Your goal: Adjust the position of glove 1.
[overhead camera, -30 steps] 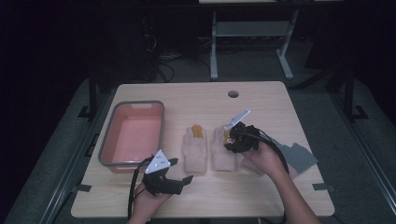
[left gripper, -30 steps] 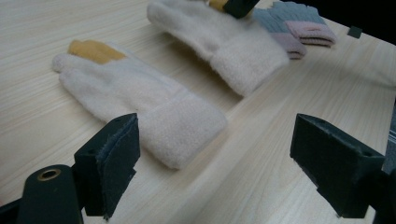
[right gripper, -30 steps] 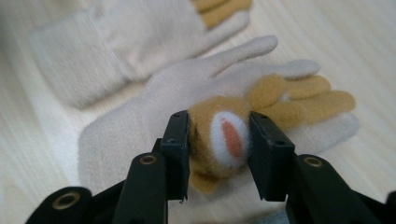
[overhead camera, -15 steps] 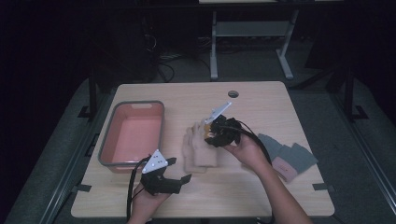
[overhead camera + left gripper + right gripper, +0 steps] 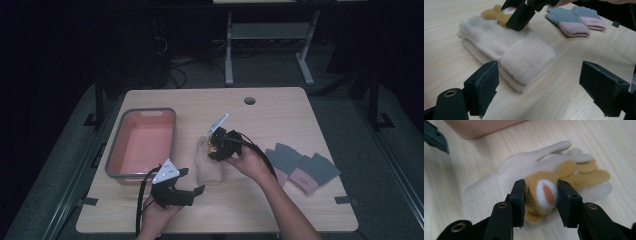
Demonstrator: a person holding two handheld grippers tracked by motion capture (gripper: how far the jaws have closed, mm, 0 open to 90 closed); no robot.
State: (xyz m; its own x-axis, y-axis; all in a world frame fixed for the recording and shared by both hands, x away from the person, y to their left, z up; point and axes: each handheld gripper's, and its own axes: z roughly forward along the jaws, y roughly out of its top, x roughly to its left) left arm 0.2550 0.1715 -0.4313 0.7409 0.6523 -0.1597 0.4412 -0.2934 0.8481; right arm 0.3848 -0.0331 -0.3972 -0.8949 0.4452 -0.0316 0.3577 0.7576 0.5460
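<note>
Right gripper (image 5: pixel 541 202): clamped on the orange-and-white plush patch (image 5: pixel 544 192) of the cream gloves (image 5: pixel 207 167).
Left gripper (image 5: pixel 539 90): jaws spread wide, empty, near the cuff end of the gloves.
Gloves location: stacked flat at the middle of the counter (image 5: pixel 280 210), just right of the pink bin (image 5: pixel 142 142).
Other items: grey-pink gloves (image 5: pixel 302 165) lie farther right.
Handling (judgement): light, soft fleece; will sag and may slide apart if lifted by the patch alone.
Hold point (judgement): pinch both cuffs together.
</note>
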